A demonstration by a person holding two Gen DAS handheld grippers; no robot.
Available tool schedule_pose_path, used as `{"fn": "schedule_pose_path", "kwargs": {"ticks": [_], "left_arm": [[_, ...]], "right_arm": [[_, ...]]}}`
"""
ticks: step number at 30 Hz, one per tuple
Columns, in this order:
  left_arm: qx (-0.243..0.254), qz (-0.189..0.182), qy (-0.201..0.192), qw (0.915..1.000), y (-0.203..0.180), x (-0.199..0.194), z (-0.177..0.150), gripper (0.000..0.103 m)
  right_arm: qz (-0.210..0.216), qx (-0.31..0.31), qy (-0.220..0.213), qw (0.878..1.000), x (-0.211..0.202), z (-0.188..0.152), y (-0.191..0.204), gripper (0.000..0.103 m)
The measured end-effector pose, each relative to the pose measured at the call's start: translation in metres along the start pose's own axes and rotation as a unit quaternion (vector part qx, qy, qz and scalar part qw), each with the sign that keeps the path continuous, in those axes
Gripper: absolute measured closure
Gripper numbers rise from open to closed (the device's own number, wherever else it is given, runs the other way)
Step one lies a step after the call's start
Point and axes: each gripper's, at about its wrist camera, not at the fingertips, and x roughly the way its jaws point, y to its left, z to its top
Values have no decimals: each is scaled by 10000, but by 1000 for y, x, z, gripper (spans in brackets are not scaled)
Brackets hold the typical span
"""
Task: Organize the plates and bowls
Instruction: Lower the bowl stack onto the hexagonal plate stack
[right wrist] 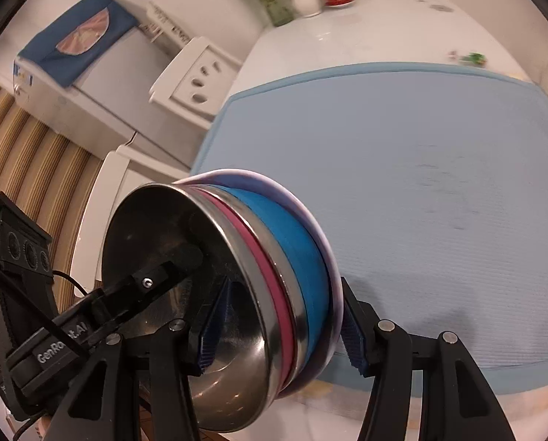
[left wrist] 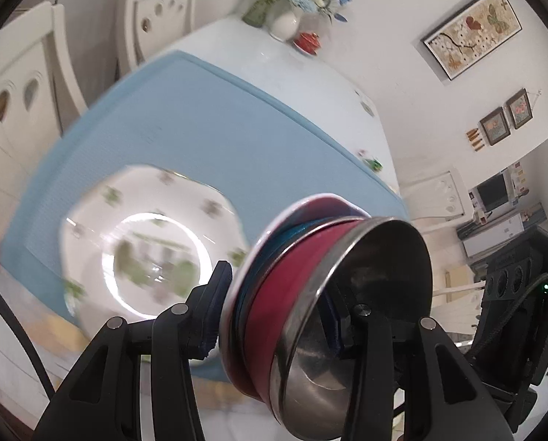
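Observation:
A nested stack of bowls (left wrist: 310,286), steel inside with red and blue outer walls and a pale outermost rim, is held on edge between both grippers above the blue mat (left wrist: 207,117). My left gripper (left wrist: 274,316) is shut on the stack's rim. My right gripper (right wrist: 274,327) is shut on the same stack (right wrist: 237,294) from the opposite side, one finger inside the steel bowl. A white octagonal plate (left wrist: 149,235) with green flower print lies on the mat to the left of the stack. The right gripper's body (left wrist: 524,294) shows at the right of the left wrist view.
The blue mat (right wrist: 402,183) covers the near part of a white table (right wrist: 366,29). A white vase with flowers (left wrist: 285,22) and a red cup on a saucer (left wrist: 308,41) stand at the far end. White chairs (left wrist: 24,92) stand along the left side.

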Motion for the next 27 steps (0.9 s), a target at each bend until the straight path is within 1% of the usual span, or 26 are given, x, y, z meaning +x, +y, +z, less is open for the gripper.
{"fn": "schedule_pose_path", "kwargs": {"ticks": [2, 3, 6, 10, 15, 20, 23, 25, 27], "left_arm": [[145, 114, 1, 9998, 14, -3, 7, 62], [150, 155, 2, 9998, 23, -2, 12, 62], [120, 200, 118, 9997, 47, 5, 19, 62], [108, 104, 367, 9992, 77, 16, 26, 62], [164, -31, 594, 9981, 95, 30, 32, 62], [191, -168, 840, 9961, 103, 45, 38, 62], [301, -212, 851, 9957, 103, 45, 44, 62], [347, -254, 839, 9955, 104, 42, 47, 62], [414, -276, 731, 9961, 105, 35, 50, 60]], "right_arm": [[-93, -60, 48, 9999, 19, -1, 21, 48], [-64, -34, 80, 9999, 30, 0, 30, 48], [-85, 51, 205, 9997, 57, 2, 43, 48], [-237, 234, 369, 9988, 84, 1, 49, 48], [-441, 428, 470, 9970, 103, 2, 52, 48], [-658, 540, 553, 9948, 115, 7, 53, 48], [-646, 694, 543, 9940, 116, 9, 53, 48], [-547, 867, 527, 9933, 113, 9, 49, 48], [-532, 925, 430, 9934, 105, 8, 48, 48]]}}
